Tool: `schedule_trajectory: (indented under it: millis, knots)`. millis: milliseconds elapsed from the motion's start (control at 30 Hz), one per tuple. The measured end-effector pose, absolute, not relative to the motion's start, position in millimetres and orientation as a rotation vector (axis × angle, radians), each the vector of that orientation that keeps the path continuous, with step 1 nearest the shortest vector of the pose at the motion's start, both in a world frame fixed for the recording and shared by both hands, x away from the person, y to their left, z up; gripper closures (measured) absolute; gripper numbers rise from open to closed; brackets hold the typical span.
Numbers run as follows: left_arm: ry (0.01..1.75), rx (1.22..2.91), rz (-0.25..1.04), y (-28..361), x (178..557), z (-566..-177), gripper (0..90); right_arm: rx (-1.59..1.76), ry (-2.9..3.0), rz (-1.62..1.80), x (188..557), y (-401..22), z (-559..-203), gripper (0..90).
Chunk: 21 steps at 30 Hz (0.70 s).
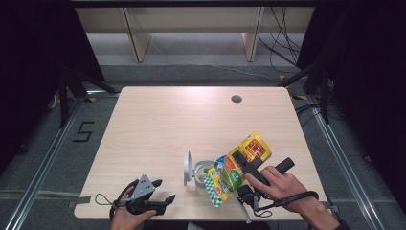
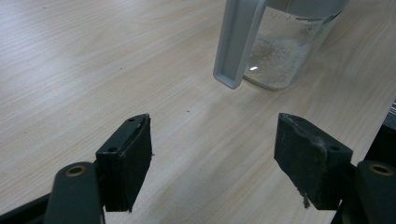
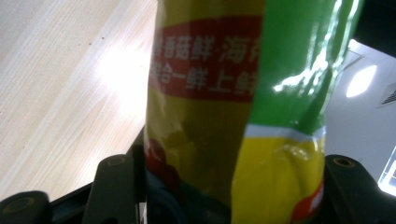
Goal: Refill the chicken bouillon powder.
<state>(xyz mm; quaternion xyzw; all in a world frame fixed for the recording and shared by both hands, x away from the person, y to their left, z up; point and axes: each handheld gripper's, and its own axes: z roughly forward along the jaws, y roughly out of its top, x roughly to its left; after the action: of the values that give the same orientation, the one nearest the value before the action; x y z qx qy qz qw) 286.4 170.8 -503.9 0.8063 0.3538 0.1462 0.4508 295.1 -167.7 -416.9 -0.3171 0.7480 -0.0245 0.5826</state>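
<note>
Left gripper (image 1: 160,191) at worktop (image 1: 158,120) near edge, jaws wide open, empty; right gripper (image 1: 244,165) jaws clamped on yellow-green pouch (image 3: 233,116) tilted over clear jug (image 2: 285,51).

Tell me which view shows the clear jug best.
The left gripper view: the clear jug shows up close, with its grey handle and wet glass wall. In the high view the snack bag partly hides it. The right gripper view shows the bag.

A "5" (image 1: 84,131) is marked on the floor; the pouch's (image 3: 233,116) red band carries white Chinese characters.
</note>
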Motion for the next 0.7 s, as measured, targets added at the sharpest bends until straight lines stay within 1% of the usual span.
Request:
schedule_trajectory:
  millis: [233,267,700]
  knots:
    - [0.854,2.005,0.379,171.3,287.1,-503.4,27.1,-0.747,1.739,-0.066,294.4,-167.9,-415.3,45.6]
    - [0.878,1.992,0.366,170.4,286.3,-503.9,27.1,-0.747,1.740,-0.070,294.2,-168.0,-415.1,45.6]
    - [0.878,1.988,0.366,170.0,286.3,-504.4,27.1,-0.758,1.727,-0.069,291.8,-169.1,-414.9,45.7]
